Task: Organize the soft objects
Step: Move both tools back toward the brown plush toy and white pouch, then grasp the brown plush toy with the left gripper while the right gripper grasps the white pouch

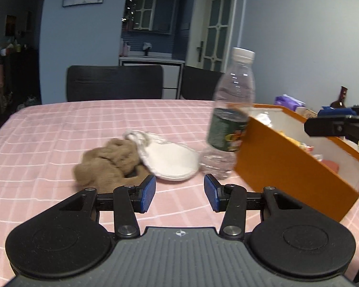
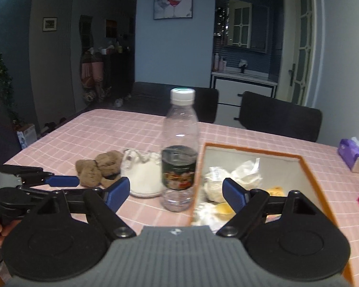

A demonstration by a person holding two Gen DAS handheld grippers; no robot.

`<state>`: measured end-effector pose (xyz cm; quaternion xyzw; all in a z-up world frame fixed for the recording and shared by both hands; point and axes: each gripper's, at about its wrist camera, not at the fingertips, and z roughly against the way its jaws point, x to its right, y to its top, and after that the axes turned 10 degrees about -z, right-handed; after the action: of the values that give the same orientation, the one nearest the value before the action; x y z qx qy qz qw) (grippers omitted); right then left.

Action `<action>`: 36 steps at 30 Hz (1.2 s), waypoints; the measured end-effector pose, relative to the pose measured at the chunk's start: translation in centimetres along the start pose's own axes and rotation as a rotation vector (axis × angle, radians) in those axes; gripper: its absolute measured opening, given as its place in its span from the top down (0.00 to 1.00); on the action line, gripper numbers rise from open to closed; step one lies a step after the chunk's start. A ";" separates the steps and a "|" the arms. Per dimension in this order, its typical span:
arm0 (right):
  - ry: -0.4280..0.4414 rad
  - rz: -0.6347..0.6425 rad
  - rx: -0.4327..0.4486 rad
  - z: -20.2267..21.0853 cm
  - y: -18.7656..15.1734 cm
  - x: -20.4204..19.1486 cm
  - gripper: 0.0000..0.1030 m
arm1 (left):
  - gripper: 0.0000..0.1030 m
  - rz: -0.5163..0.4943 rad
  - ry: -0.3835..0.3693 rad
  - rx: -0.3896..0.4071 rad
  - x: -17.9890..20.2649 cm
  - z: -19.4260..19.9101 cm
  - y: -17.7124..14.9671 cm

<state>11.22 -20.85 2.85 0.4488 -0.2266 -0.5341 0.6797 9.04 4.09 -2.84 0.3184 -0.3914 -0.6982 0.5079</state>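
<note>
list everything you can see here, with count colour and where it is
brown plush: 1, tan, on the table left of the white pouch
white pouch: 1, white with drawstring, between plush and bottle
water bottle: 1, clear with dark label and white cap, upright beside the box
orange box: 1, orange outside, white inside, holds crumpled white and yellow items
tissue pack: 1, purple, far right of table
tablecloth: 1, pink check
chairs: 2, black, behind the table
left gripper: 1, black with blue pads, open, empty
right gripper: 1, black with blue pads, open, empty
</note>
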 end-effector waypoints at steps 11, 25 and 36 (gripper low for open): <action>0.035 0.020 -0.076 -5.4 -2.7 -6.0 0.37 | 0.43 -0.089 0.053 -0.023 -4.9 -0.2 -0.9; 0.001 0.087 -0.178 -15.9 -4.8 -9.8 0.46 | 0.17 -0.065 0.025 -0.119 -9.8 -6.4 -1.0; -0.035 0.105 -0.225 -21.6 -5.2 -10.1 0.61 | 0.15 -0.043 0.010 -0.155 -10.7 -8.7 -1.5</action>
<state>22.26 -3.61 -10.51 0.3480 -0.2000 -0.5276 0.7487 18.72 12.66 -7.91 0.2900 -0.3269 -0.7356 0.5176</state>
